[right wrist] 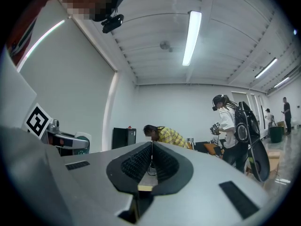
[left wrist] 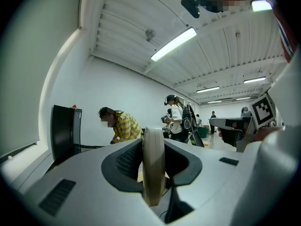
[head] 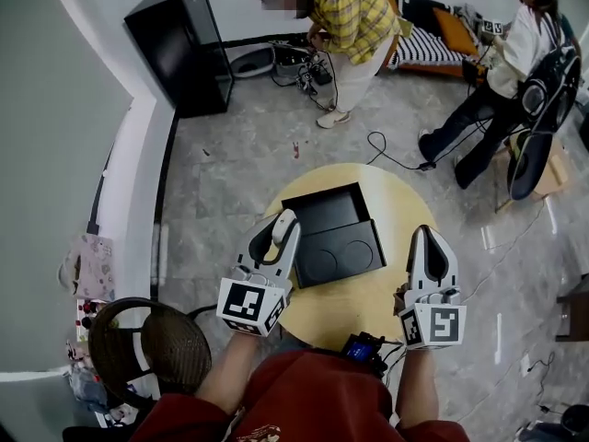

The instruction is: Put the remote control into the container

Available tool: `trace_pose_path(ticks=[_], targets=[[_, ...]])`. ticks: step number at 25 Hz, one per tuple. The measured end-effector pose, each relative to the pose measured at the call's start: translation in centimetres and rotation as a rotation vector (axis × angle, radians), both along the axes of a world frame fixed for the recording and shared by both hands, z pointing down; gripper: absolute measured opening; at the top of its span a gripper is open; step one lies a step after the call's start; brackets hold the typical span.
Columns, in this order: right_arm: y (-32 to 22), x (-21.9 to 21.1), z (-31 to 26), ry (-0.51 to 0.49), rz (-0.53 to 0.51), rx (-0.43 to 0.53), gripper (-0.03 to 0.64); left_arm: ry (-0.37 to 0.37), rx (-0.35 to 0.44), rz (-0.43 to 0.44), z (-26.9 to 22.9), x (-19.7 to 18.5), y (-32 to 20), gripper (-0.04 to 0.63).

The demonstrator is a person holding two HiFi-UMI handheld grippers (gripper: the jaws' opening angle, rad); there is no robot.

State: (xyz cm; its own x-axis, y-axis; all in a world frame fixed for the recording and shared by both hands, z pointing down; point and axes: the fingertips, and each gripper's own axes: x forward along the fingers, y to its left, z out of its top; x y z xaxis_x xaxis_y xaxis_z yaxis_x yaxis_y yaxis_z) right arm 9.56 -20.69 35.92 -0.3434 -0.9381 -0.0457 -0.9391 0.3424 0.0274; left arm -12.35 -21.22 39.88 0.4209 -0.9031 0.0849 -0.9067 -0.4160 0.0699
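The left gripper (head: 279,225) is pointing level, gripping the remote control (left wrist: 153,168) upright between its fingers; the container (head: 324,212) is lying just beyond them. The right gripper (head: 430,238) is hovering level, fingers closed, empty.

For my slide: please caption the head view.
Left hand-held gripper holds the remote control near the black container.
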Motion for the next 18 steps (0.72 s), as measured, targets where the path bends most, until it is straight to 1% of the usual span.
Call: trace_pose_path(ticks=[5,10,18], targets=[[-0.2,1.2,0.0,-0.009,-0.011,0.005,0.023,-0.020,-0.008,-0.007,0.1,1.1,-0.4,0.112],[-0.2,2.0,0.4,-0.013,-0.017,-0.009,0.023,-0.045,-0.034,-0.006,0.6,2.1,-0.8,0.112],[-0.4,2.7,1.1,-0.017,-0.024,-0.020,0.023,-0.093,-0.094,0.029,2.7,3.7,-1.7,0.114]])
